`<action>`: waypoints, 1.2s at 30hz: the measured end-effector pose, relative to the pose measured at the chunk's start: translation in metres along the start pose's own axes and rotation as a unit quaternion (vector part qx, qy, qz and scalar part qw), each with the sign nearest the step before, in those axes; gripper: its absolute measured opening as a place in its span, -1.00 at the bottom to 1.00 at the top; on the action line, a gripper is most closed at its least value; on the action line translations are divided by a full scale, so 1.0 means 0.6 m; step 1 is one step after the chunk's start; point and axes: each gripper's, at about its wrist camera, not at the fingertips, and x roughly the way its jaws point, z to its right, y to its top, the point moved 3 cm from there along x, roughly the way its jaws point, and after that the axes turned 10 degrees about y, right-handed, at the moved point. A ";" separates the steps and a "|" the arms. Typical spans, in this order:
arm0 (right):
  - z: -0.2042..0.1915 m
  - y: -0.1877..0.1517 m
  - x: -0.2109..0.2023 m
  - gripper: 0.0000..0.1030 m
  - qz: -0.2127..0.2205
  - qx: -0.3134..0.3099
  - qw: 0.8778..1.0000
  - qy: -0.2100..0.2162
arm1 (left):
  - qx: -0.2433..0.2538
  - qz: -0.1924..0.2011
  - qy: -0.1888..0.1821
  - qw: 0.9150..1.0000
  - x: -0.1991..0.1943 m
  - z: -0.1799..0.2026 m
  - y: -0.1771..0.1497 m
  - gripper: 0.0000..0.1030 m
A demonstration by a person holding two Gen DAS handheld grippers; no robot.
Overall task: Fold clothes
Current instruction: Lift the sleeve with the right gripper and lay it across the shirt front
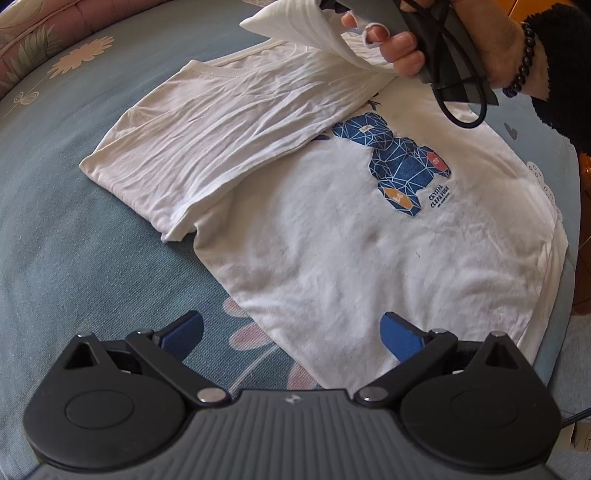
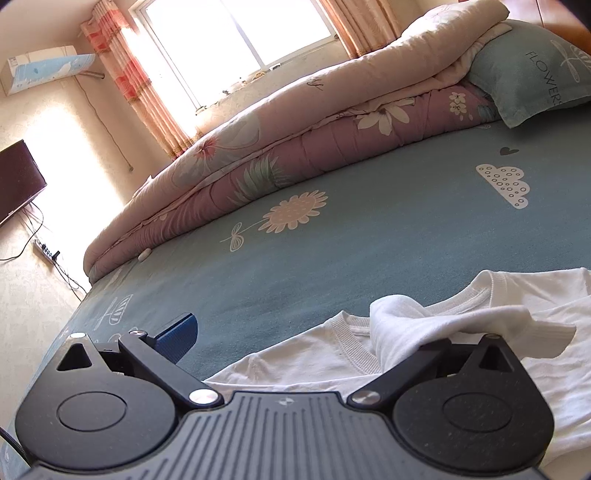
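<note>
A white T-shirt with a blue bear print lies flat on the blue bedsheet; its left side is folded over the front. My left gripper is open and empty, its blue fingers straddling the shirt's near hem. My right gripper is open in its own view, with a white sleeve draped over its right finger, which is hidden. In the left wrist view the right hand and gripper body are at the top, with that sleeve lifted above the shirt. The collar lies below.
A rolled floral quilt and a blue pillow lie along the far side of the bed. A window with curtains, a TV and a power strip are beyond. The bed edge is at the right.
</note>
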 end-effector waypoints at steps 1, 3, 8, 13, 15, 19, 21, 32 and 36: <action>-0.003 -0.004 0.004 1.00 -0.005 -0.002 1.000 0.001 | -0.002 -0.001 0.000 1.000 0.000 -0.002 -0.003 0.96; -0.009 -0.011 0.012 1.00 -0.013 -0.007 1.000 0.004 | -0.006 -0.002 0.000 1.000 0.000 -0.005 -0.008 0.96; -0.029 -0.032 0.033 1.00 -0.038 -0.024 0.999 0.010 | -0.014 -0.004 0.001 1.000 0.002 -0.014 -0.017 0.96; -0.026 -0.064 0.064 1.00 -0.086 -0.032 0.996 0.005 | -0.021 -0.005 0.003 1.000 0.006 -0.023 -0.022 0.96; -0.014 -0.083 0.074 1.00 -0.110 -0.017 0.994 -0.002 | -0.024 -0.004 0.004 1.000 0.007 -0.026 -0.024 0.96; 0.009 -0.109 0.061 1.00 -0.124 0.023 0.992 -0.011 | -0.030 -0.006 0.004 1.000 0.010 -0.033 -0.029 0.96; 0.021 -0.115 0.047 1.00 -0.116 0.046 0.992 -0.014 | -0.031 -0.007 0.003 0.999 0.010 -0.034 -0.030 0.96; 0.082 -0.081 0.005 1.00 -0.017 0.151 0.988 -0.040 | -0.040 -0.012 0.002 0.999 0.008 -0.030 -0.031 0.96; 0.035 -0.068 0.028 1.00 -0.037 0.072 0.997 -0.013 | -0.043 -0.015 0.000 0.999 0.007 -0.023 -0.029 0.96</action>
